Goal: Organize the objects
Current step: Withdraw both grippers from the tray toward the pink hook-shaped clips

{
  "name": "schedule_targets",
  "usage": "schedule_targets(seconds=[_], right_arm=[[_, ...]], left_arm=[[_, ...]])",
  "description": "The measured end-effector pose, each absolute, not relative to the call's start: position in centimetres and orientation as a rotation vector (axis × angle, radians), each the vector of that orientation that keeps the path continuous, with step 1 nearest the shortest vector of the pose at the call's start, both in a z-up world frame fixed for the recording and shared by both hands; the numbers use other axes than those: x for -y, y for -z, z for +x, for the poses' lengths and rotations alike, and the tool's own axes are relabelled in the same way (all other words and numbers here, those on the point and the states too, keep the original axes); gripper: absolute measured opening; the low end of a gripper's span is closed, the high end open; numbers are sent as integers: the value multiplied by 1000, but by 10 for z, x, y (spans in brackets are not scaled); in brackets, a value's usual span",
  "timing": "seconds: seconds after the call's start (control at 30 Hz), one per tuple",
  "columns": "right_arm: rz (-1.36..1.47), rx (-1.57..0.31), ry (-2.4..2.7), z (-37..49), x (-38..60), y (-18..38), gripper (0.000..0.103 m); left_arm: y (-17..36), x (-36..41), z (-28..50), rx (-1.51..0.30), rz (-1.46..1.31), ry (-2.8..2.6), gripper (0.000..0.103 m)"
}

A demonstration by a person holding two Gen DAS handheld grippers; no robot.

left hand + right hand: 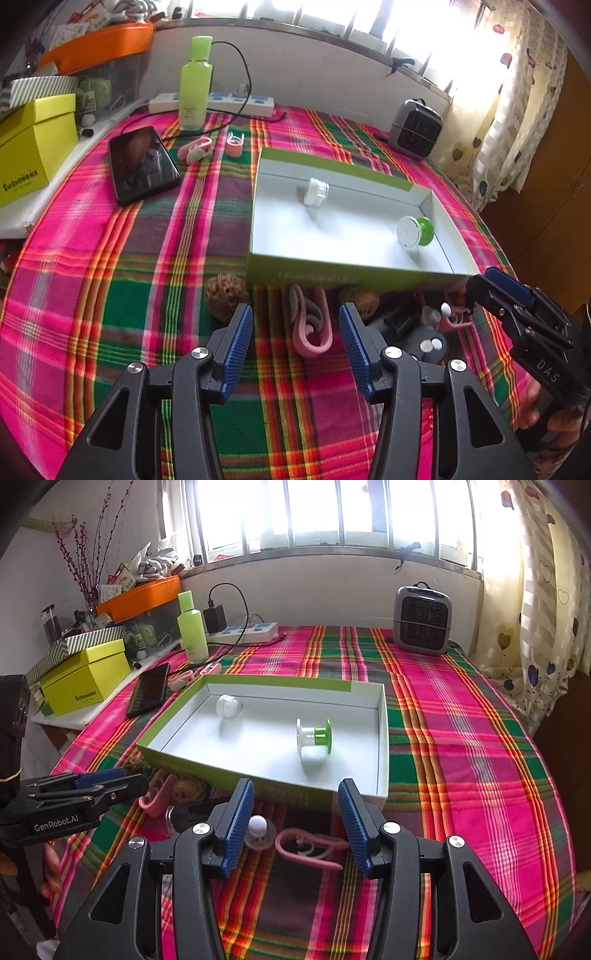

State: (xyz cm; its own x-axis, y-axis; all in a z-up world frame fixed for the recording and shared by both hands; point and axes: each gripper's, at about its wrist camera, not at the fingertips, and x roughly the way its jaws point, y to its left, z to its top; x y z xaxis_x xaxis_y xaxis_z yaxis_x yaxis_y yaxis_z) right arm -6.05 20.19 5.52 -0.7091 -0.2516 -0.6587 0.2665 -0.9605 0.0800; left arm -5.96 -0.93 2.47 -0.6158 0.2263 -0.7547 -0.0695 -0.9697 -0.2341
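At the near edge of the plaid tablecloth (129, 277), small items crowd the near wall of the green box lid (332, 275). The left gripper (295, 345) hangs open over a pink clip (312, 328), pads clear of it. The right gripper (295, 823) is likewise open over a second pink clip (310, 849). Risk: a walnut (225, 301) sits just beside the left pad, and a white-knobbed piece (258, 830) touches the right gripper's left pad; closing may catch either. A white jar (316, 191) and green-and-white spool (415, 232) lie loose in the lid, apt to roll if it is nudged.

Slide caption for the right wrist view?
Open right gripper hovers over pink clip before green-edged tray holding two small containers.
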Motion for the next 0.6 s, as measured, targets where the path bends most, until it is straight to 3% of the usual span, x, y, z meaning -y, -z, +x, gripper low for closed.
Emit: schedule_targets(seconds=[0.6], right_arm=[[1070,4,2677,-48,-217,-47,49]], left_arm=[[-9,1,-67,214,-1343,-2686,48]])
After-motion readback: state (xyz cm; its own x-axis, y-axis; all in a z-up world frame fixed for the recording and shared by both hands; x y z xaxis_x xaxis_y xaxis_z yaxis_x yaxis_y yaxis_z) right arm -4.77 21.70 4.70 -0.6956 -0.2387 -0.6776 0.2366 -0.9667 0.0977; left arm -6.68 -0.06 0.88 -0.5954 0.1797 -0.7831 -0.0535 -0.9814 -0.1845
